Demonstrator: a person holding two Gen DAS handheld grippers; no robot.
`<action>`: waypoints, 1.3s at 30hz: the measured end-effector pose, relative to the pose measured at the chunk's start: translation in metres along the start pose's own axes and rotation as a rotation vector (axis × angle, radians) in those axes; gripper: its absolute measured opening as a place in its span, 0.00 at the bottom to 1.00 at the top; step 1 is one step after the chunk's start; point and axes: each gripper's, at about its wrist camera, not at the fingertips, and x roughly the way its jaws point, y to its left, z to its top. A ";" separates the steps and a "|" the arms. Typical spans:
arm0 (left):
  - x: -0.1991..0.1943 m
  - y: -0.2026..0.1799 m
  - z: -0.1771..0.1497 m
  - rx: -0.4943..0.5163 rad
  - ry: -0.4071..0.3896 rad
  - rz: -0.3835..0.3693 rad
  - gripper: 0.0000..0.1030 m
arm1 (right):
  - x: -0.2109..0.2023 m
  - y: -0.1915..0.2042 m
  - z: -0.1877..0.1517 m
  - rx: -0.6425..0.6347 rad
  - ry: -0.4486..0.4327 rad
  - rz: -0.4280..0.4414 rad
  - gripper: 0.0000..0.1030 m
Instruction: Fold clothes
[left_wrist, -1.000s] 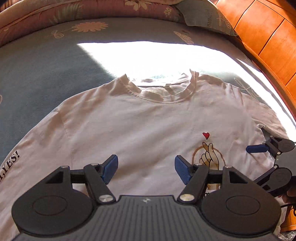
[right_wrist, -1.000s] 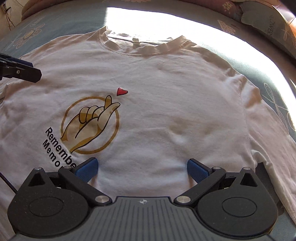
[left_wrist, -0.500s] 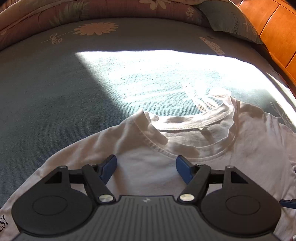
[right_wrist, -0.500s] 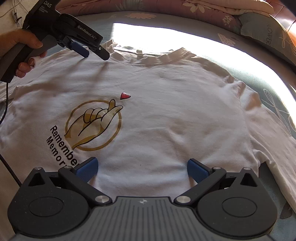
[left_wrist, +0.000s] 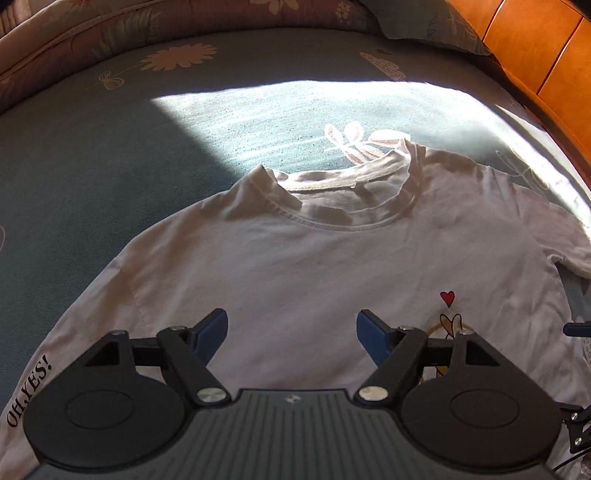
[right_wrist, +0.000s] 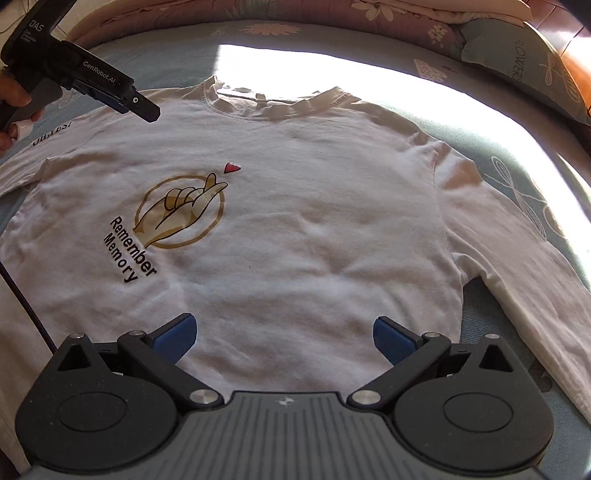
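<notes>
A white T-shirt (right_wrist: 314, 229) lies spread flat, front up, on a blue flowered bed (left_wrist: 110, 177), its collar (left_wrist: 332, 206) at the far side in a patch of sun. The left gripper (left_wrist: 291, 332) hangs over the shirt's left shoulder, jaws wide and holding nothing. The right gripper (right_wrist: 282, 334) hovers above the near hem, jaws also wide and bare. A pillow (right_wrist: 517, 70) rests far right.

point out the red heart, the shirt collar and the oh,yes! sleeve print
red heart (right_wrist: 232, 168), right wrist view, middle of the print
shirt collar (right_wrist: 273, 110), right wrist view, front neckband
oh,yes! sleeve print (left_wrist: 29, 393), left wrist view, mid lettering
</notes>
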 end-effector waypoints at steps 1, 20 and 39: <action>-0.005 -0.005 -0.015 0.020 0.017 -0.001 0.75 | 0.000 -0.005 -0.013 0.008 0.050 0.003 1.00; -0.028 -0.100 -0.116 0.421 0.038 -0.054 0.76 | -0.010 0.039 -0.025 -0.210 0.071 0.060 1.00; -0.040 -0.095 -0.165 0.492 0.106 -0.111 0.93 | 0.000 0.103 -0.005 -0.402 0.104 0.186 1.00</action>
